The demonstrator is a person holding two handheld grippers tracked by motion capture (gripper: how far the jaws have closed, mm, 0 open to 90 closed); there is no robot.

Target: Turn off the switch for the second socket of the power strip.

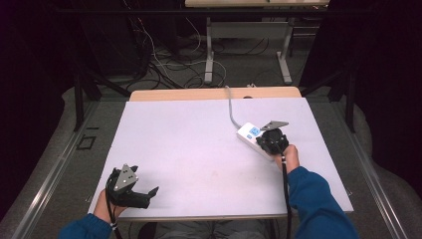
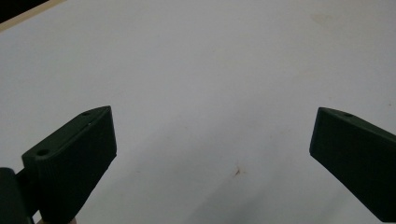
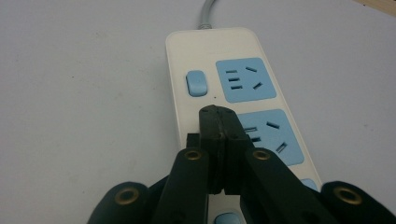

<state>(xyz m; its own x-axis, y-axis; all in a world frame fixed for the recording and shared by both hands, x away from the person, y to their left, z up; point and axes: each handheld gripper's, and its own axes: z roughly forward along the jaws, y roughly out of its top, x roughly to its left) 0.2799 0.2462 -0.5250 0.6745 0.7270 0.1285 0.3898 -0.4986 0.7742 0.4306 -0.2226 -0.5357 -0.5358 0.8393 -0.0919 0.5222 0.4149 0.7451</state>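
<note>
At the lower left of the high view, the left gripper [image 1: 144, 195] hovers over the bare table [image 1: 199, 144], jaws wide apart. Right of centre lies the power strip [image 1: 250, 135], rigid, light, smooth plastic, likely best gripped across its narrow sides. Over it, the right gripper [image 3: 218, 122] has its jaws pressed together, empty.

The power strip [image 3: 233, 88] is cream-white, with pale blue socket panels and a pale blue switch [image 3: 195, 83]; its cable [image 1: 232, 107] is grey. The table [image 1: 199, 149] is covered in plain white, and a light wood edge [image 1: 214, 93] is seen along its far side. A small reddish speck [image 2: 238, 171] is marked on the white. Both grippers are black, the left gripper [image 1: 130, 191] being topped by a grey plate [image 1: 125, 178]. Brass-coloured rivets are set in the right gripper [image 3: 218, 122]. The sleeves [image 1: 313, 199] are blue.
</note>
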